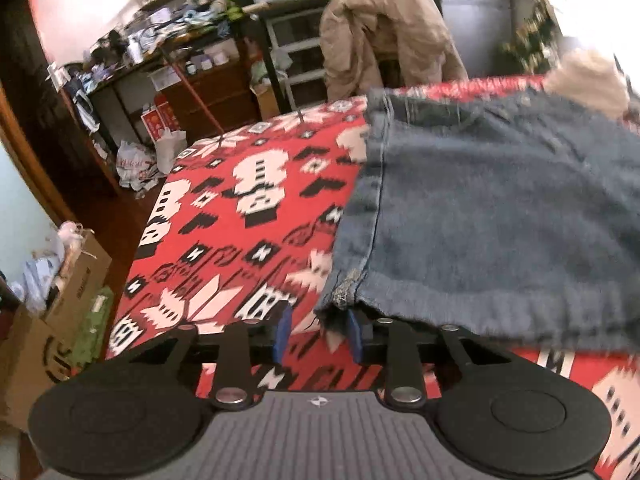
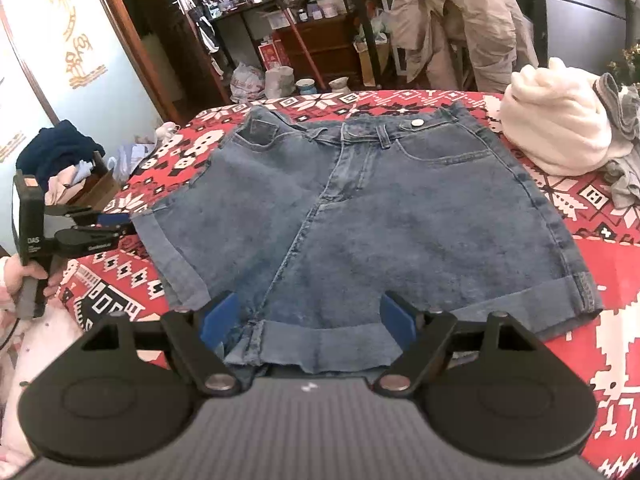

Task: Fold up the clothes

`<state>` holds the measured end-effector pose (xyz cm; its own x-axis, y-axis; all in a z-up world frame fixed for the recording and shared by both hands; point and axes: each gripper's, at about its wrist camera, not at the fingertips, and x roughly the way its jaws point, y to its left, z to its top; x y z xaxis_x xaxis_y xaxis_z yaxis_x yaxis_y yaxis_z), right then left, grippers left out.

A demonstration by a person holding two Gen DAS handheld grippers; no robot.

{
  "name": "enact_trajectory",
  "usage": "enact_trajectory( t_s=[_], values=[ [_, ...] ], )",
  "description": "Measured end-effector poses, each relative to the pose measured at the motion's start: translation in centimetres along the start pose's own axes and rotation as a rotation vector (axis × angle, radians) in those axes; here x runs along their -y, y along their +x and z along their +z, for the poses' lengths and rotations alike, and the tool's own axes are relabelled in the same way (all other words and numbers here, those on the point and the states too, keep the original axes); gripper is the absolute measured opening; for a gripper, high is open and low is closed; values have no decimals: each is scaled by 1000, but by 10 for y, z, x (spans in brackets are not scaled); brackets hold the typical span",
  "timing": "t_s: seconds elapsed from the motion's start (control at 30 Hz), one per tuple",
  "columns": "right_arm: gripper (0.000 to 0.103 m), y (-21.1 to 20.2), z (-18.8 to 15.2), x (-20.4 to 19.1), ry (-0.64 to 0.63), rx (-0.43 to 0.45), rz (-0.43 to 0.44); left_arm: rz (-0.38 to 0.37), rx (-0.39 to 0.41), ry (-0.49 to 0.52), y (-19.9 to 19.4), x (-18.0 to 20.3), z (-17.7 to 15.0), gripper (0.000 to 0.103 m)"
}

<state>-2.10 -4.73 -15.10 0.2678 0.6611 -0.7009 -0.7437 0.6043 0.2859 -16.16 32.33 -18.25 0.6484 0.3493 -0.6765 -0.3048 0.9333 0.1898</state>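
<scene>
Blue denim shorts [image 2: 360,220] lie flat on the red patterned cover [image 2: 600,360], waistband at the far side and rolled cuffs toward me. My right gripper [image 2: 310,320] stands open and wide just above the near cuff, one blue pad on each side of it. My left gripper [image 1: 318,334] is at the left leg's frayed hem corner of the shorts [image 1: 500,220]. That corner lies between its blue pads with a gap still showing, so it is open. In the right wrist view the left gripper [image 2: 120,224] sits at the shorts' left edge, held by a hand [image 2: 16,276].
A white fleece garment [image 2: 560,132] and a grey one [image 2: 624,140] are piled at the right of the cover. A beige jacket [image 2: 460,20] hangs over a chair behind. Cardboard boxes [image 1: 60,300] and bags stand on the floor off the left edge.
</scene>
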Motion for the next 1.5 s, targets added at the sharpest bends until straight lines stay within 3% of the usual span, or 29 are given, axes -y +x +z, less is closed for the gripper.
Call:
enact_trajectory(
  t_s=[0.13,0.17,0.2,0.37,0.57,0.73,0.83,0.97,1.03,1.1,1.17,1.37,1.5],
  values=[
    [82,-1,-2,0,21,-6,1,-33,25,-95,3,-5,4,38],
    [82,0,-3,0,22,-8,0,-38,13,-111,7,-5,4,27],
    [82,0,-3,-1,22,-11,-1,-45,1,-131,10,-6,3,3],
    [82,0,-2,-6,6,-11,-3,-15,46,-155,-20,-3,2,4],
    [82,2,-3,-1,31,-17,-5,-2,-37,-173,-24,-8,-20,4],
    [82,5,0,3,28,-6,-45,6,-57,-193,-29,-5,-22,5],
    [88,0,1,7,40,25,-95,12,-59,-221,-36,-10,-21,14],
    [92,-8,2,16,35,77,-180,36,-43,-240,-48,-18,-16,41],
    [97,-10,5,21,17,83,-211,29,-32,-248,-54,-20,-9,46],
    [102,-14,10,26,-13,106,-241,19,-6,-246,-59,-19,1,71],
    [102,-19,17,29,-57,132,-268,8,31,-236,-64,-15,13,82],
    [102,-26,45,32,-176,193,-334,4,152,-149,-65,10,52,95],
    [102,-19,63,34,-267,205,-365,-10,181,-163,-57,24,76,99]
  ],
)
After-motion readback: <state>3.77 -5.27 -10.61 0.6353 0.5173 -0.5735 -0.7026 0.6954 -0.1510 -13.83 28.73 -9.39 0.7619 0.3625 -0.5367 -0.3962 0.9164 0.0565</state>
